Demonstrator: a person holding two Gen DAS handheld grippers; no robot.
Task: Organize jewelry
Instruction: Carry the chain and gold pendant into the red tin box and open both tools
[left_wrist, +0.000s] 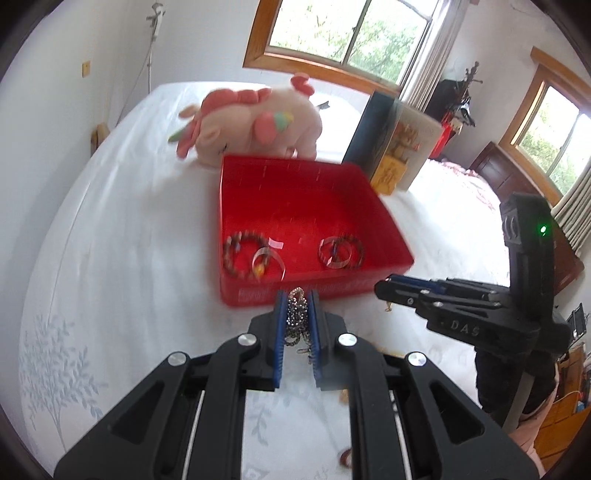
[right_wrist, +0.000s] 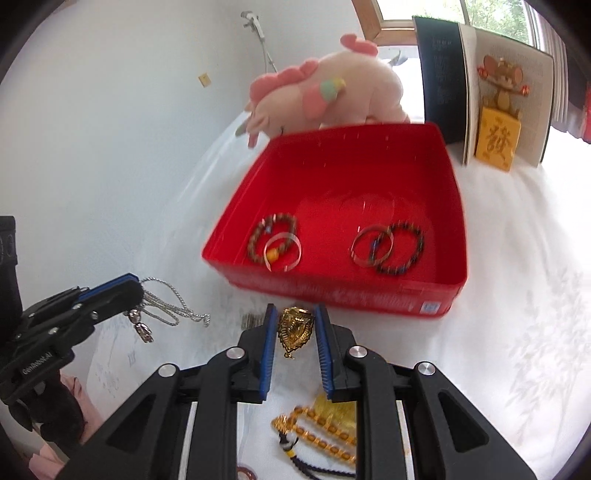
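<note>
A red box (left_wrist: 388, 218) (right_wrist: 456, 229) sits on the white bed and holds two bead bracelets (left_wrist: 240, 258) (right_wrist: 400, 249) and two clear bangles (left_wrist: 334, 253) (right_wrist: 282, 251). My left gripper (left_wrist: 297, 299) (right_wrist: 129, 291) is shut on a silver chain necklace (left_wrist: 297, 314) (right_wrist: 170, 299), just short of the box's near wall. My right gripper (right_wrist: 294, 314) (left_wrist: 384, 286) is shut on a gold pendant (right_wrist: 294, 328) at the box's near wall.
A pink plush unicorn (left_wrist: 255, 122) (right_wrist: 332, 96) lies behind the box. An open card book (left_wrist: 395, 147) (right_wrist: 487, 92) stands at the back right. An amber bead string with a gold piece (right_wrist: 325, 428) lies under my right gripper.
</note>
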